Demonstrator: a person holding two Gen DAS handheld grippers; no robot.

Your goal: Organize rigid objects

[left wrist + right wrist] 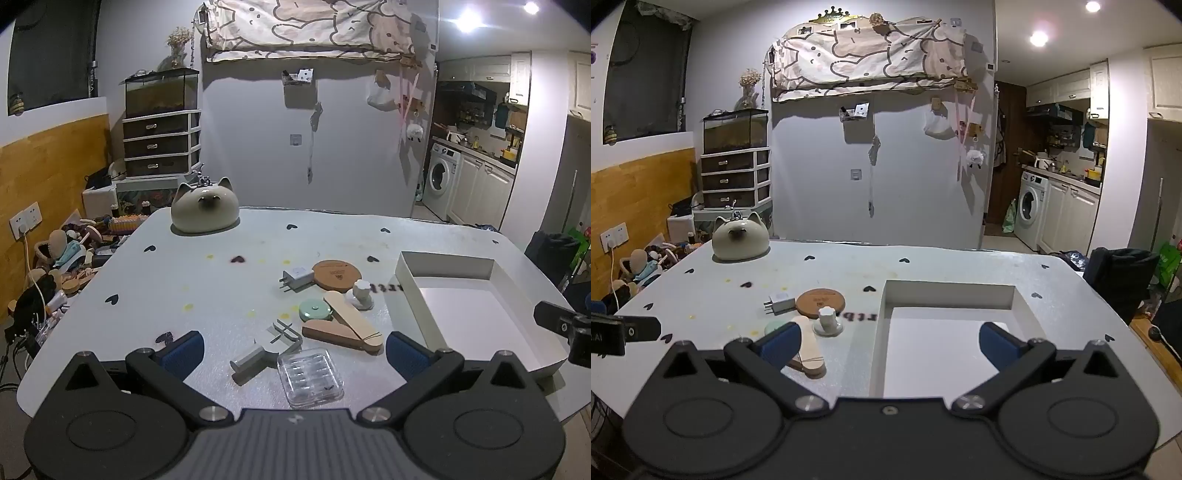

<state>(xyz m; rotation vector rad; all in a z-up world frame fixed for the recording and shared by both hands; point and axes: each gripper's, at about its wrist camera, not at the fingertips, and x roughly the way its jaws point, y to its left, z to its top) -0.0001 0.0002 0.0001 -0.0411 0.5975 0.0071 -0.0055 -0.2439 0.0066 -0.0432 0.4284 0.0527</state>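
Small rigid items lie on the white table (221,280): a clear plastic case (310,376), a grey hook piece (251,363), a wooden block with a flat stick (351,325), a green disc (314,311), a white knob (361,293), a cork coaster (337,275) and a white plug (297,277). An empty white tray (406,273) stands to their right. My left gripper (293,350) is open above the case and hook. My right gripper (890,341) is open and empty over the tray's (947,295) near left wall. The knob (827,319), the coaster (820,301) and the plug (781,301) also show in the right wrist view.
A cat-shaped ceramic pot (205,210) sits at the table's far left corner. Clutter and a wall socket are on the floor to the left. A dark bin (1119,280) stands past the right edge. The kitchen lies beyond.
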